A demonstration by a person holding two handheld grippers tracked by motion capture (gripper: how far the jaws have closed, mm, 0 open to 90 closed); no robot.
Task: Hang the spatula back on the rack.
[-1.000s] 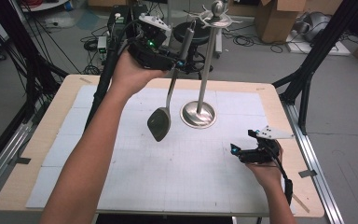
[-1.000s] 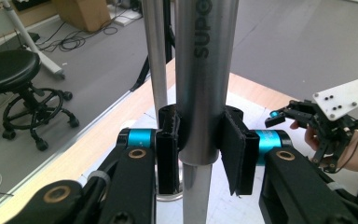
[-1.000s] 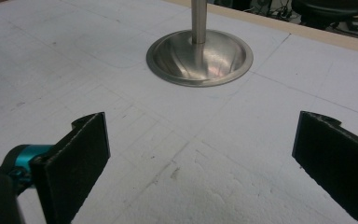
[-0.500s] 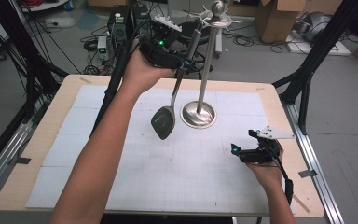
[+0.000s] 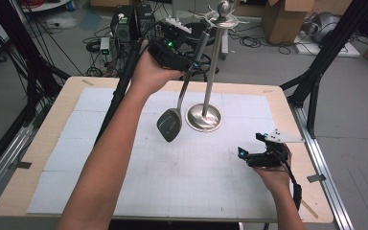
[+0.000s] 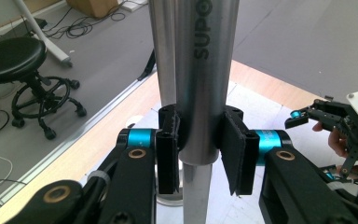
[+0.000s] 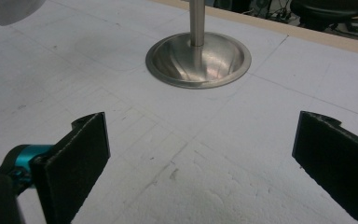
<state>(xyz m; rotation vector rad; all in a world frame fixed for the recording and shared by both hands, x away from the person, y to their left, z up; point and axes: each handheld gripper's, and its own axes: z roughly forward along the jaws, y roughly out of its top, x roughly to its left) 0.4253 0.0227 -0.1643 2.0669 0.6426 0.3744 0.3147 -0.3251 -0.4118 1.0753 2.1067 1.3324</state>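
Observation:
My left gripper [image 5: 195, 61] is raised over the table's far side, shut on the steel handle of a spatula [image 5: 169, 125], whose dark head hangs down just above the mat. In the left gripper view both pads [image 6: 235, 154] press on the round lettered handle [image 6: 200, 70], and the stand's pole [image 6: 163, 51] rises close behind it. The steel utensil stand [image 5: 204, 117] has a round dished base, a thin pole and hooks at its top, right next to the handle's upper end. My right gripper [image 5: 254, 153] rests low on the mat at the right, open with nothing between its pads [image 7: 79, 154].
A white gridded mat [image 5: 124, 143] covers the wooden table [image 5: 43, 143]. The stand's base [image 7: 198, 58] lies ahead of the right gripper, with bare mat between. Behind the table are a stool, cables and boxes on the floor. Metal rails run along both table sides.
My left hand has carried the spatula a little to the right, closer to the stand's pole. The right hand has stayed still.

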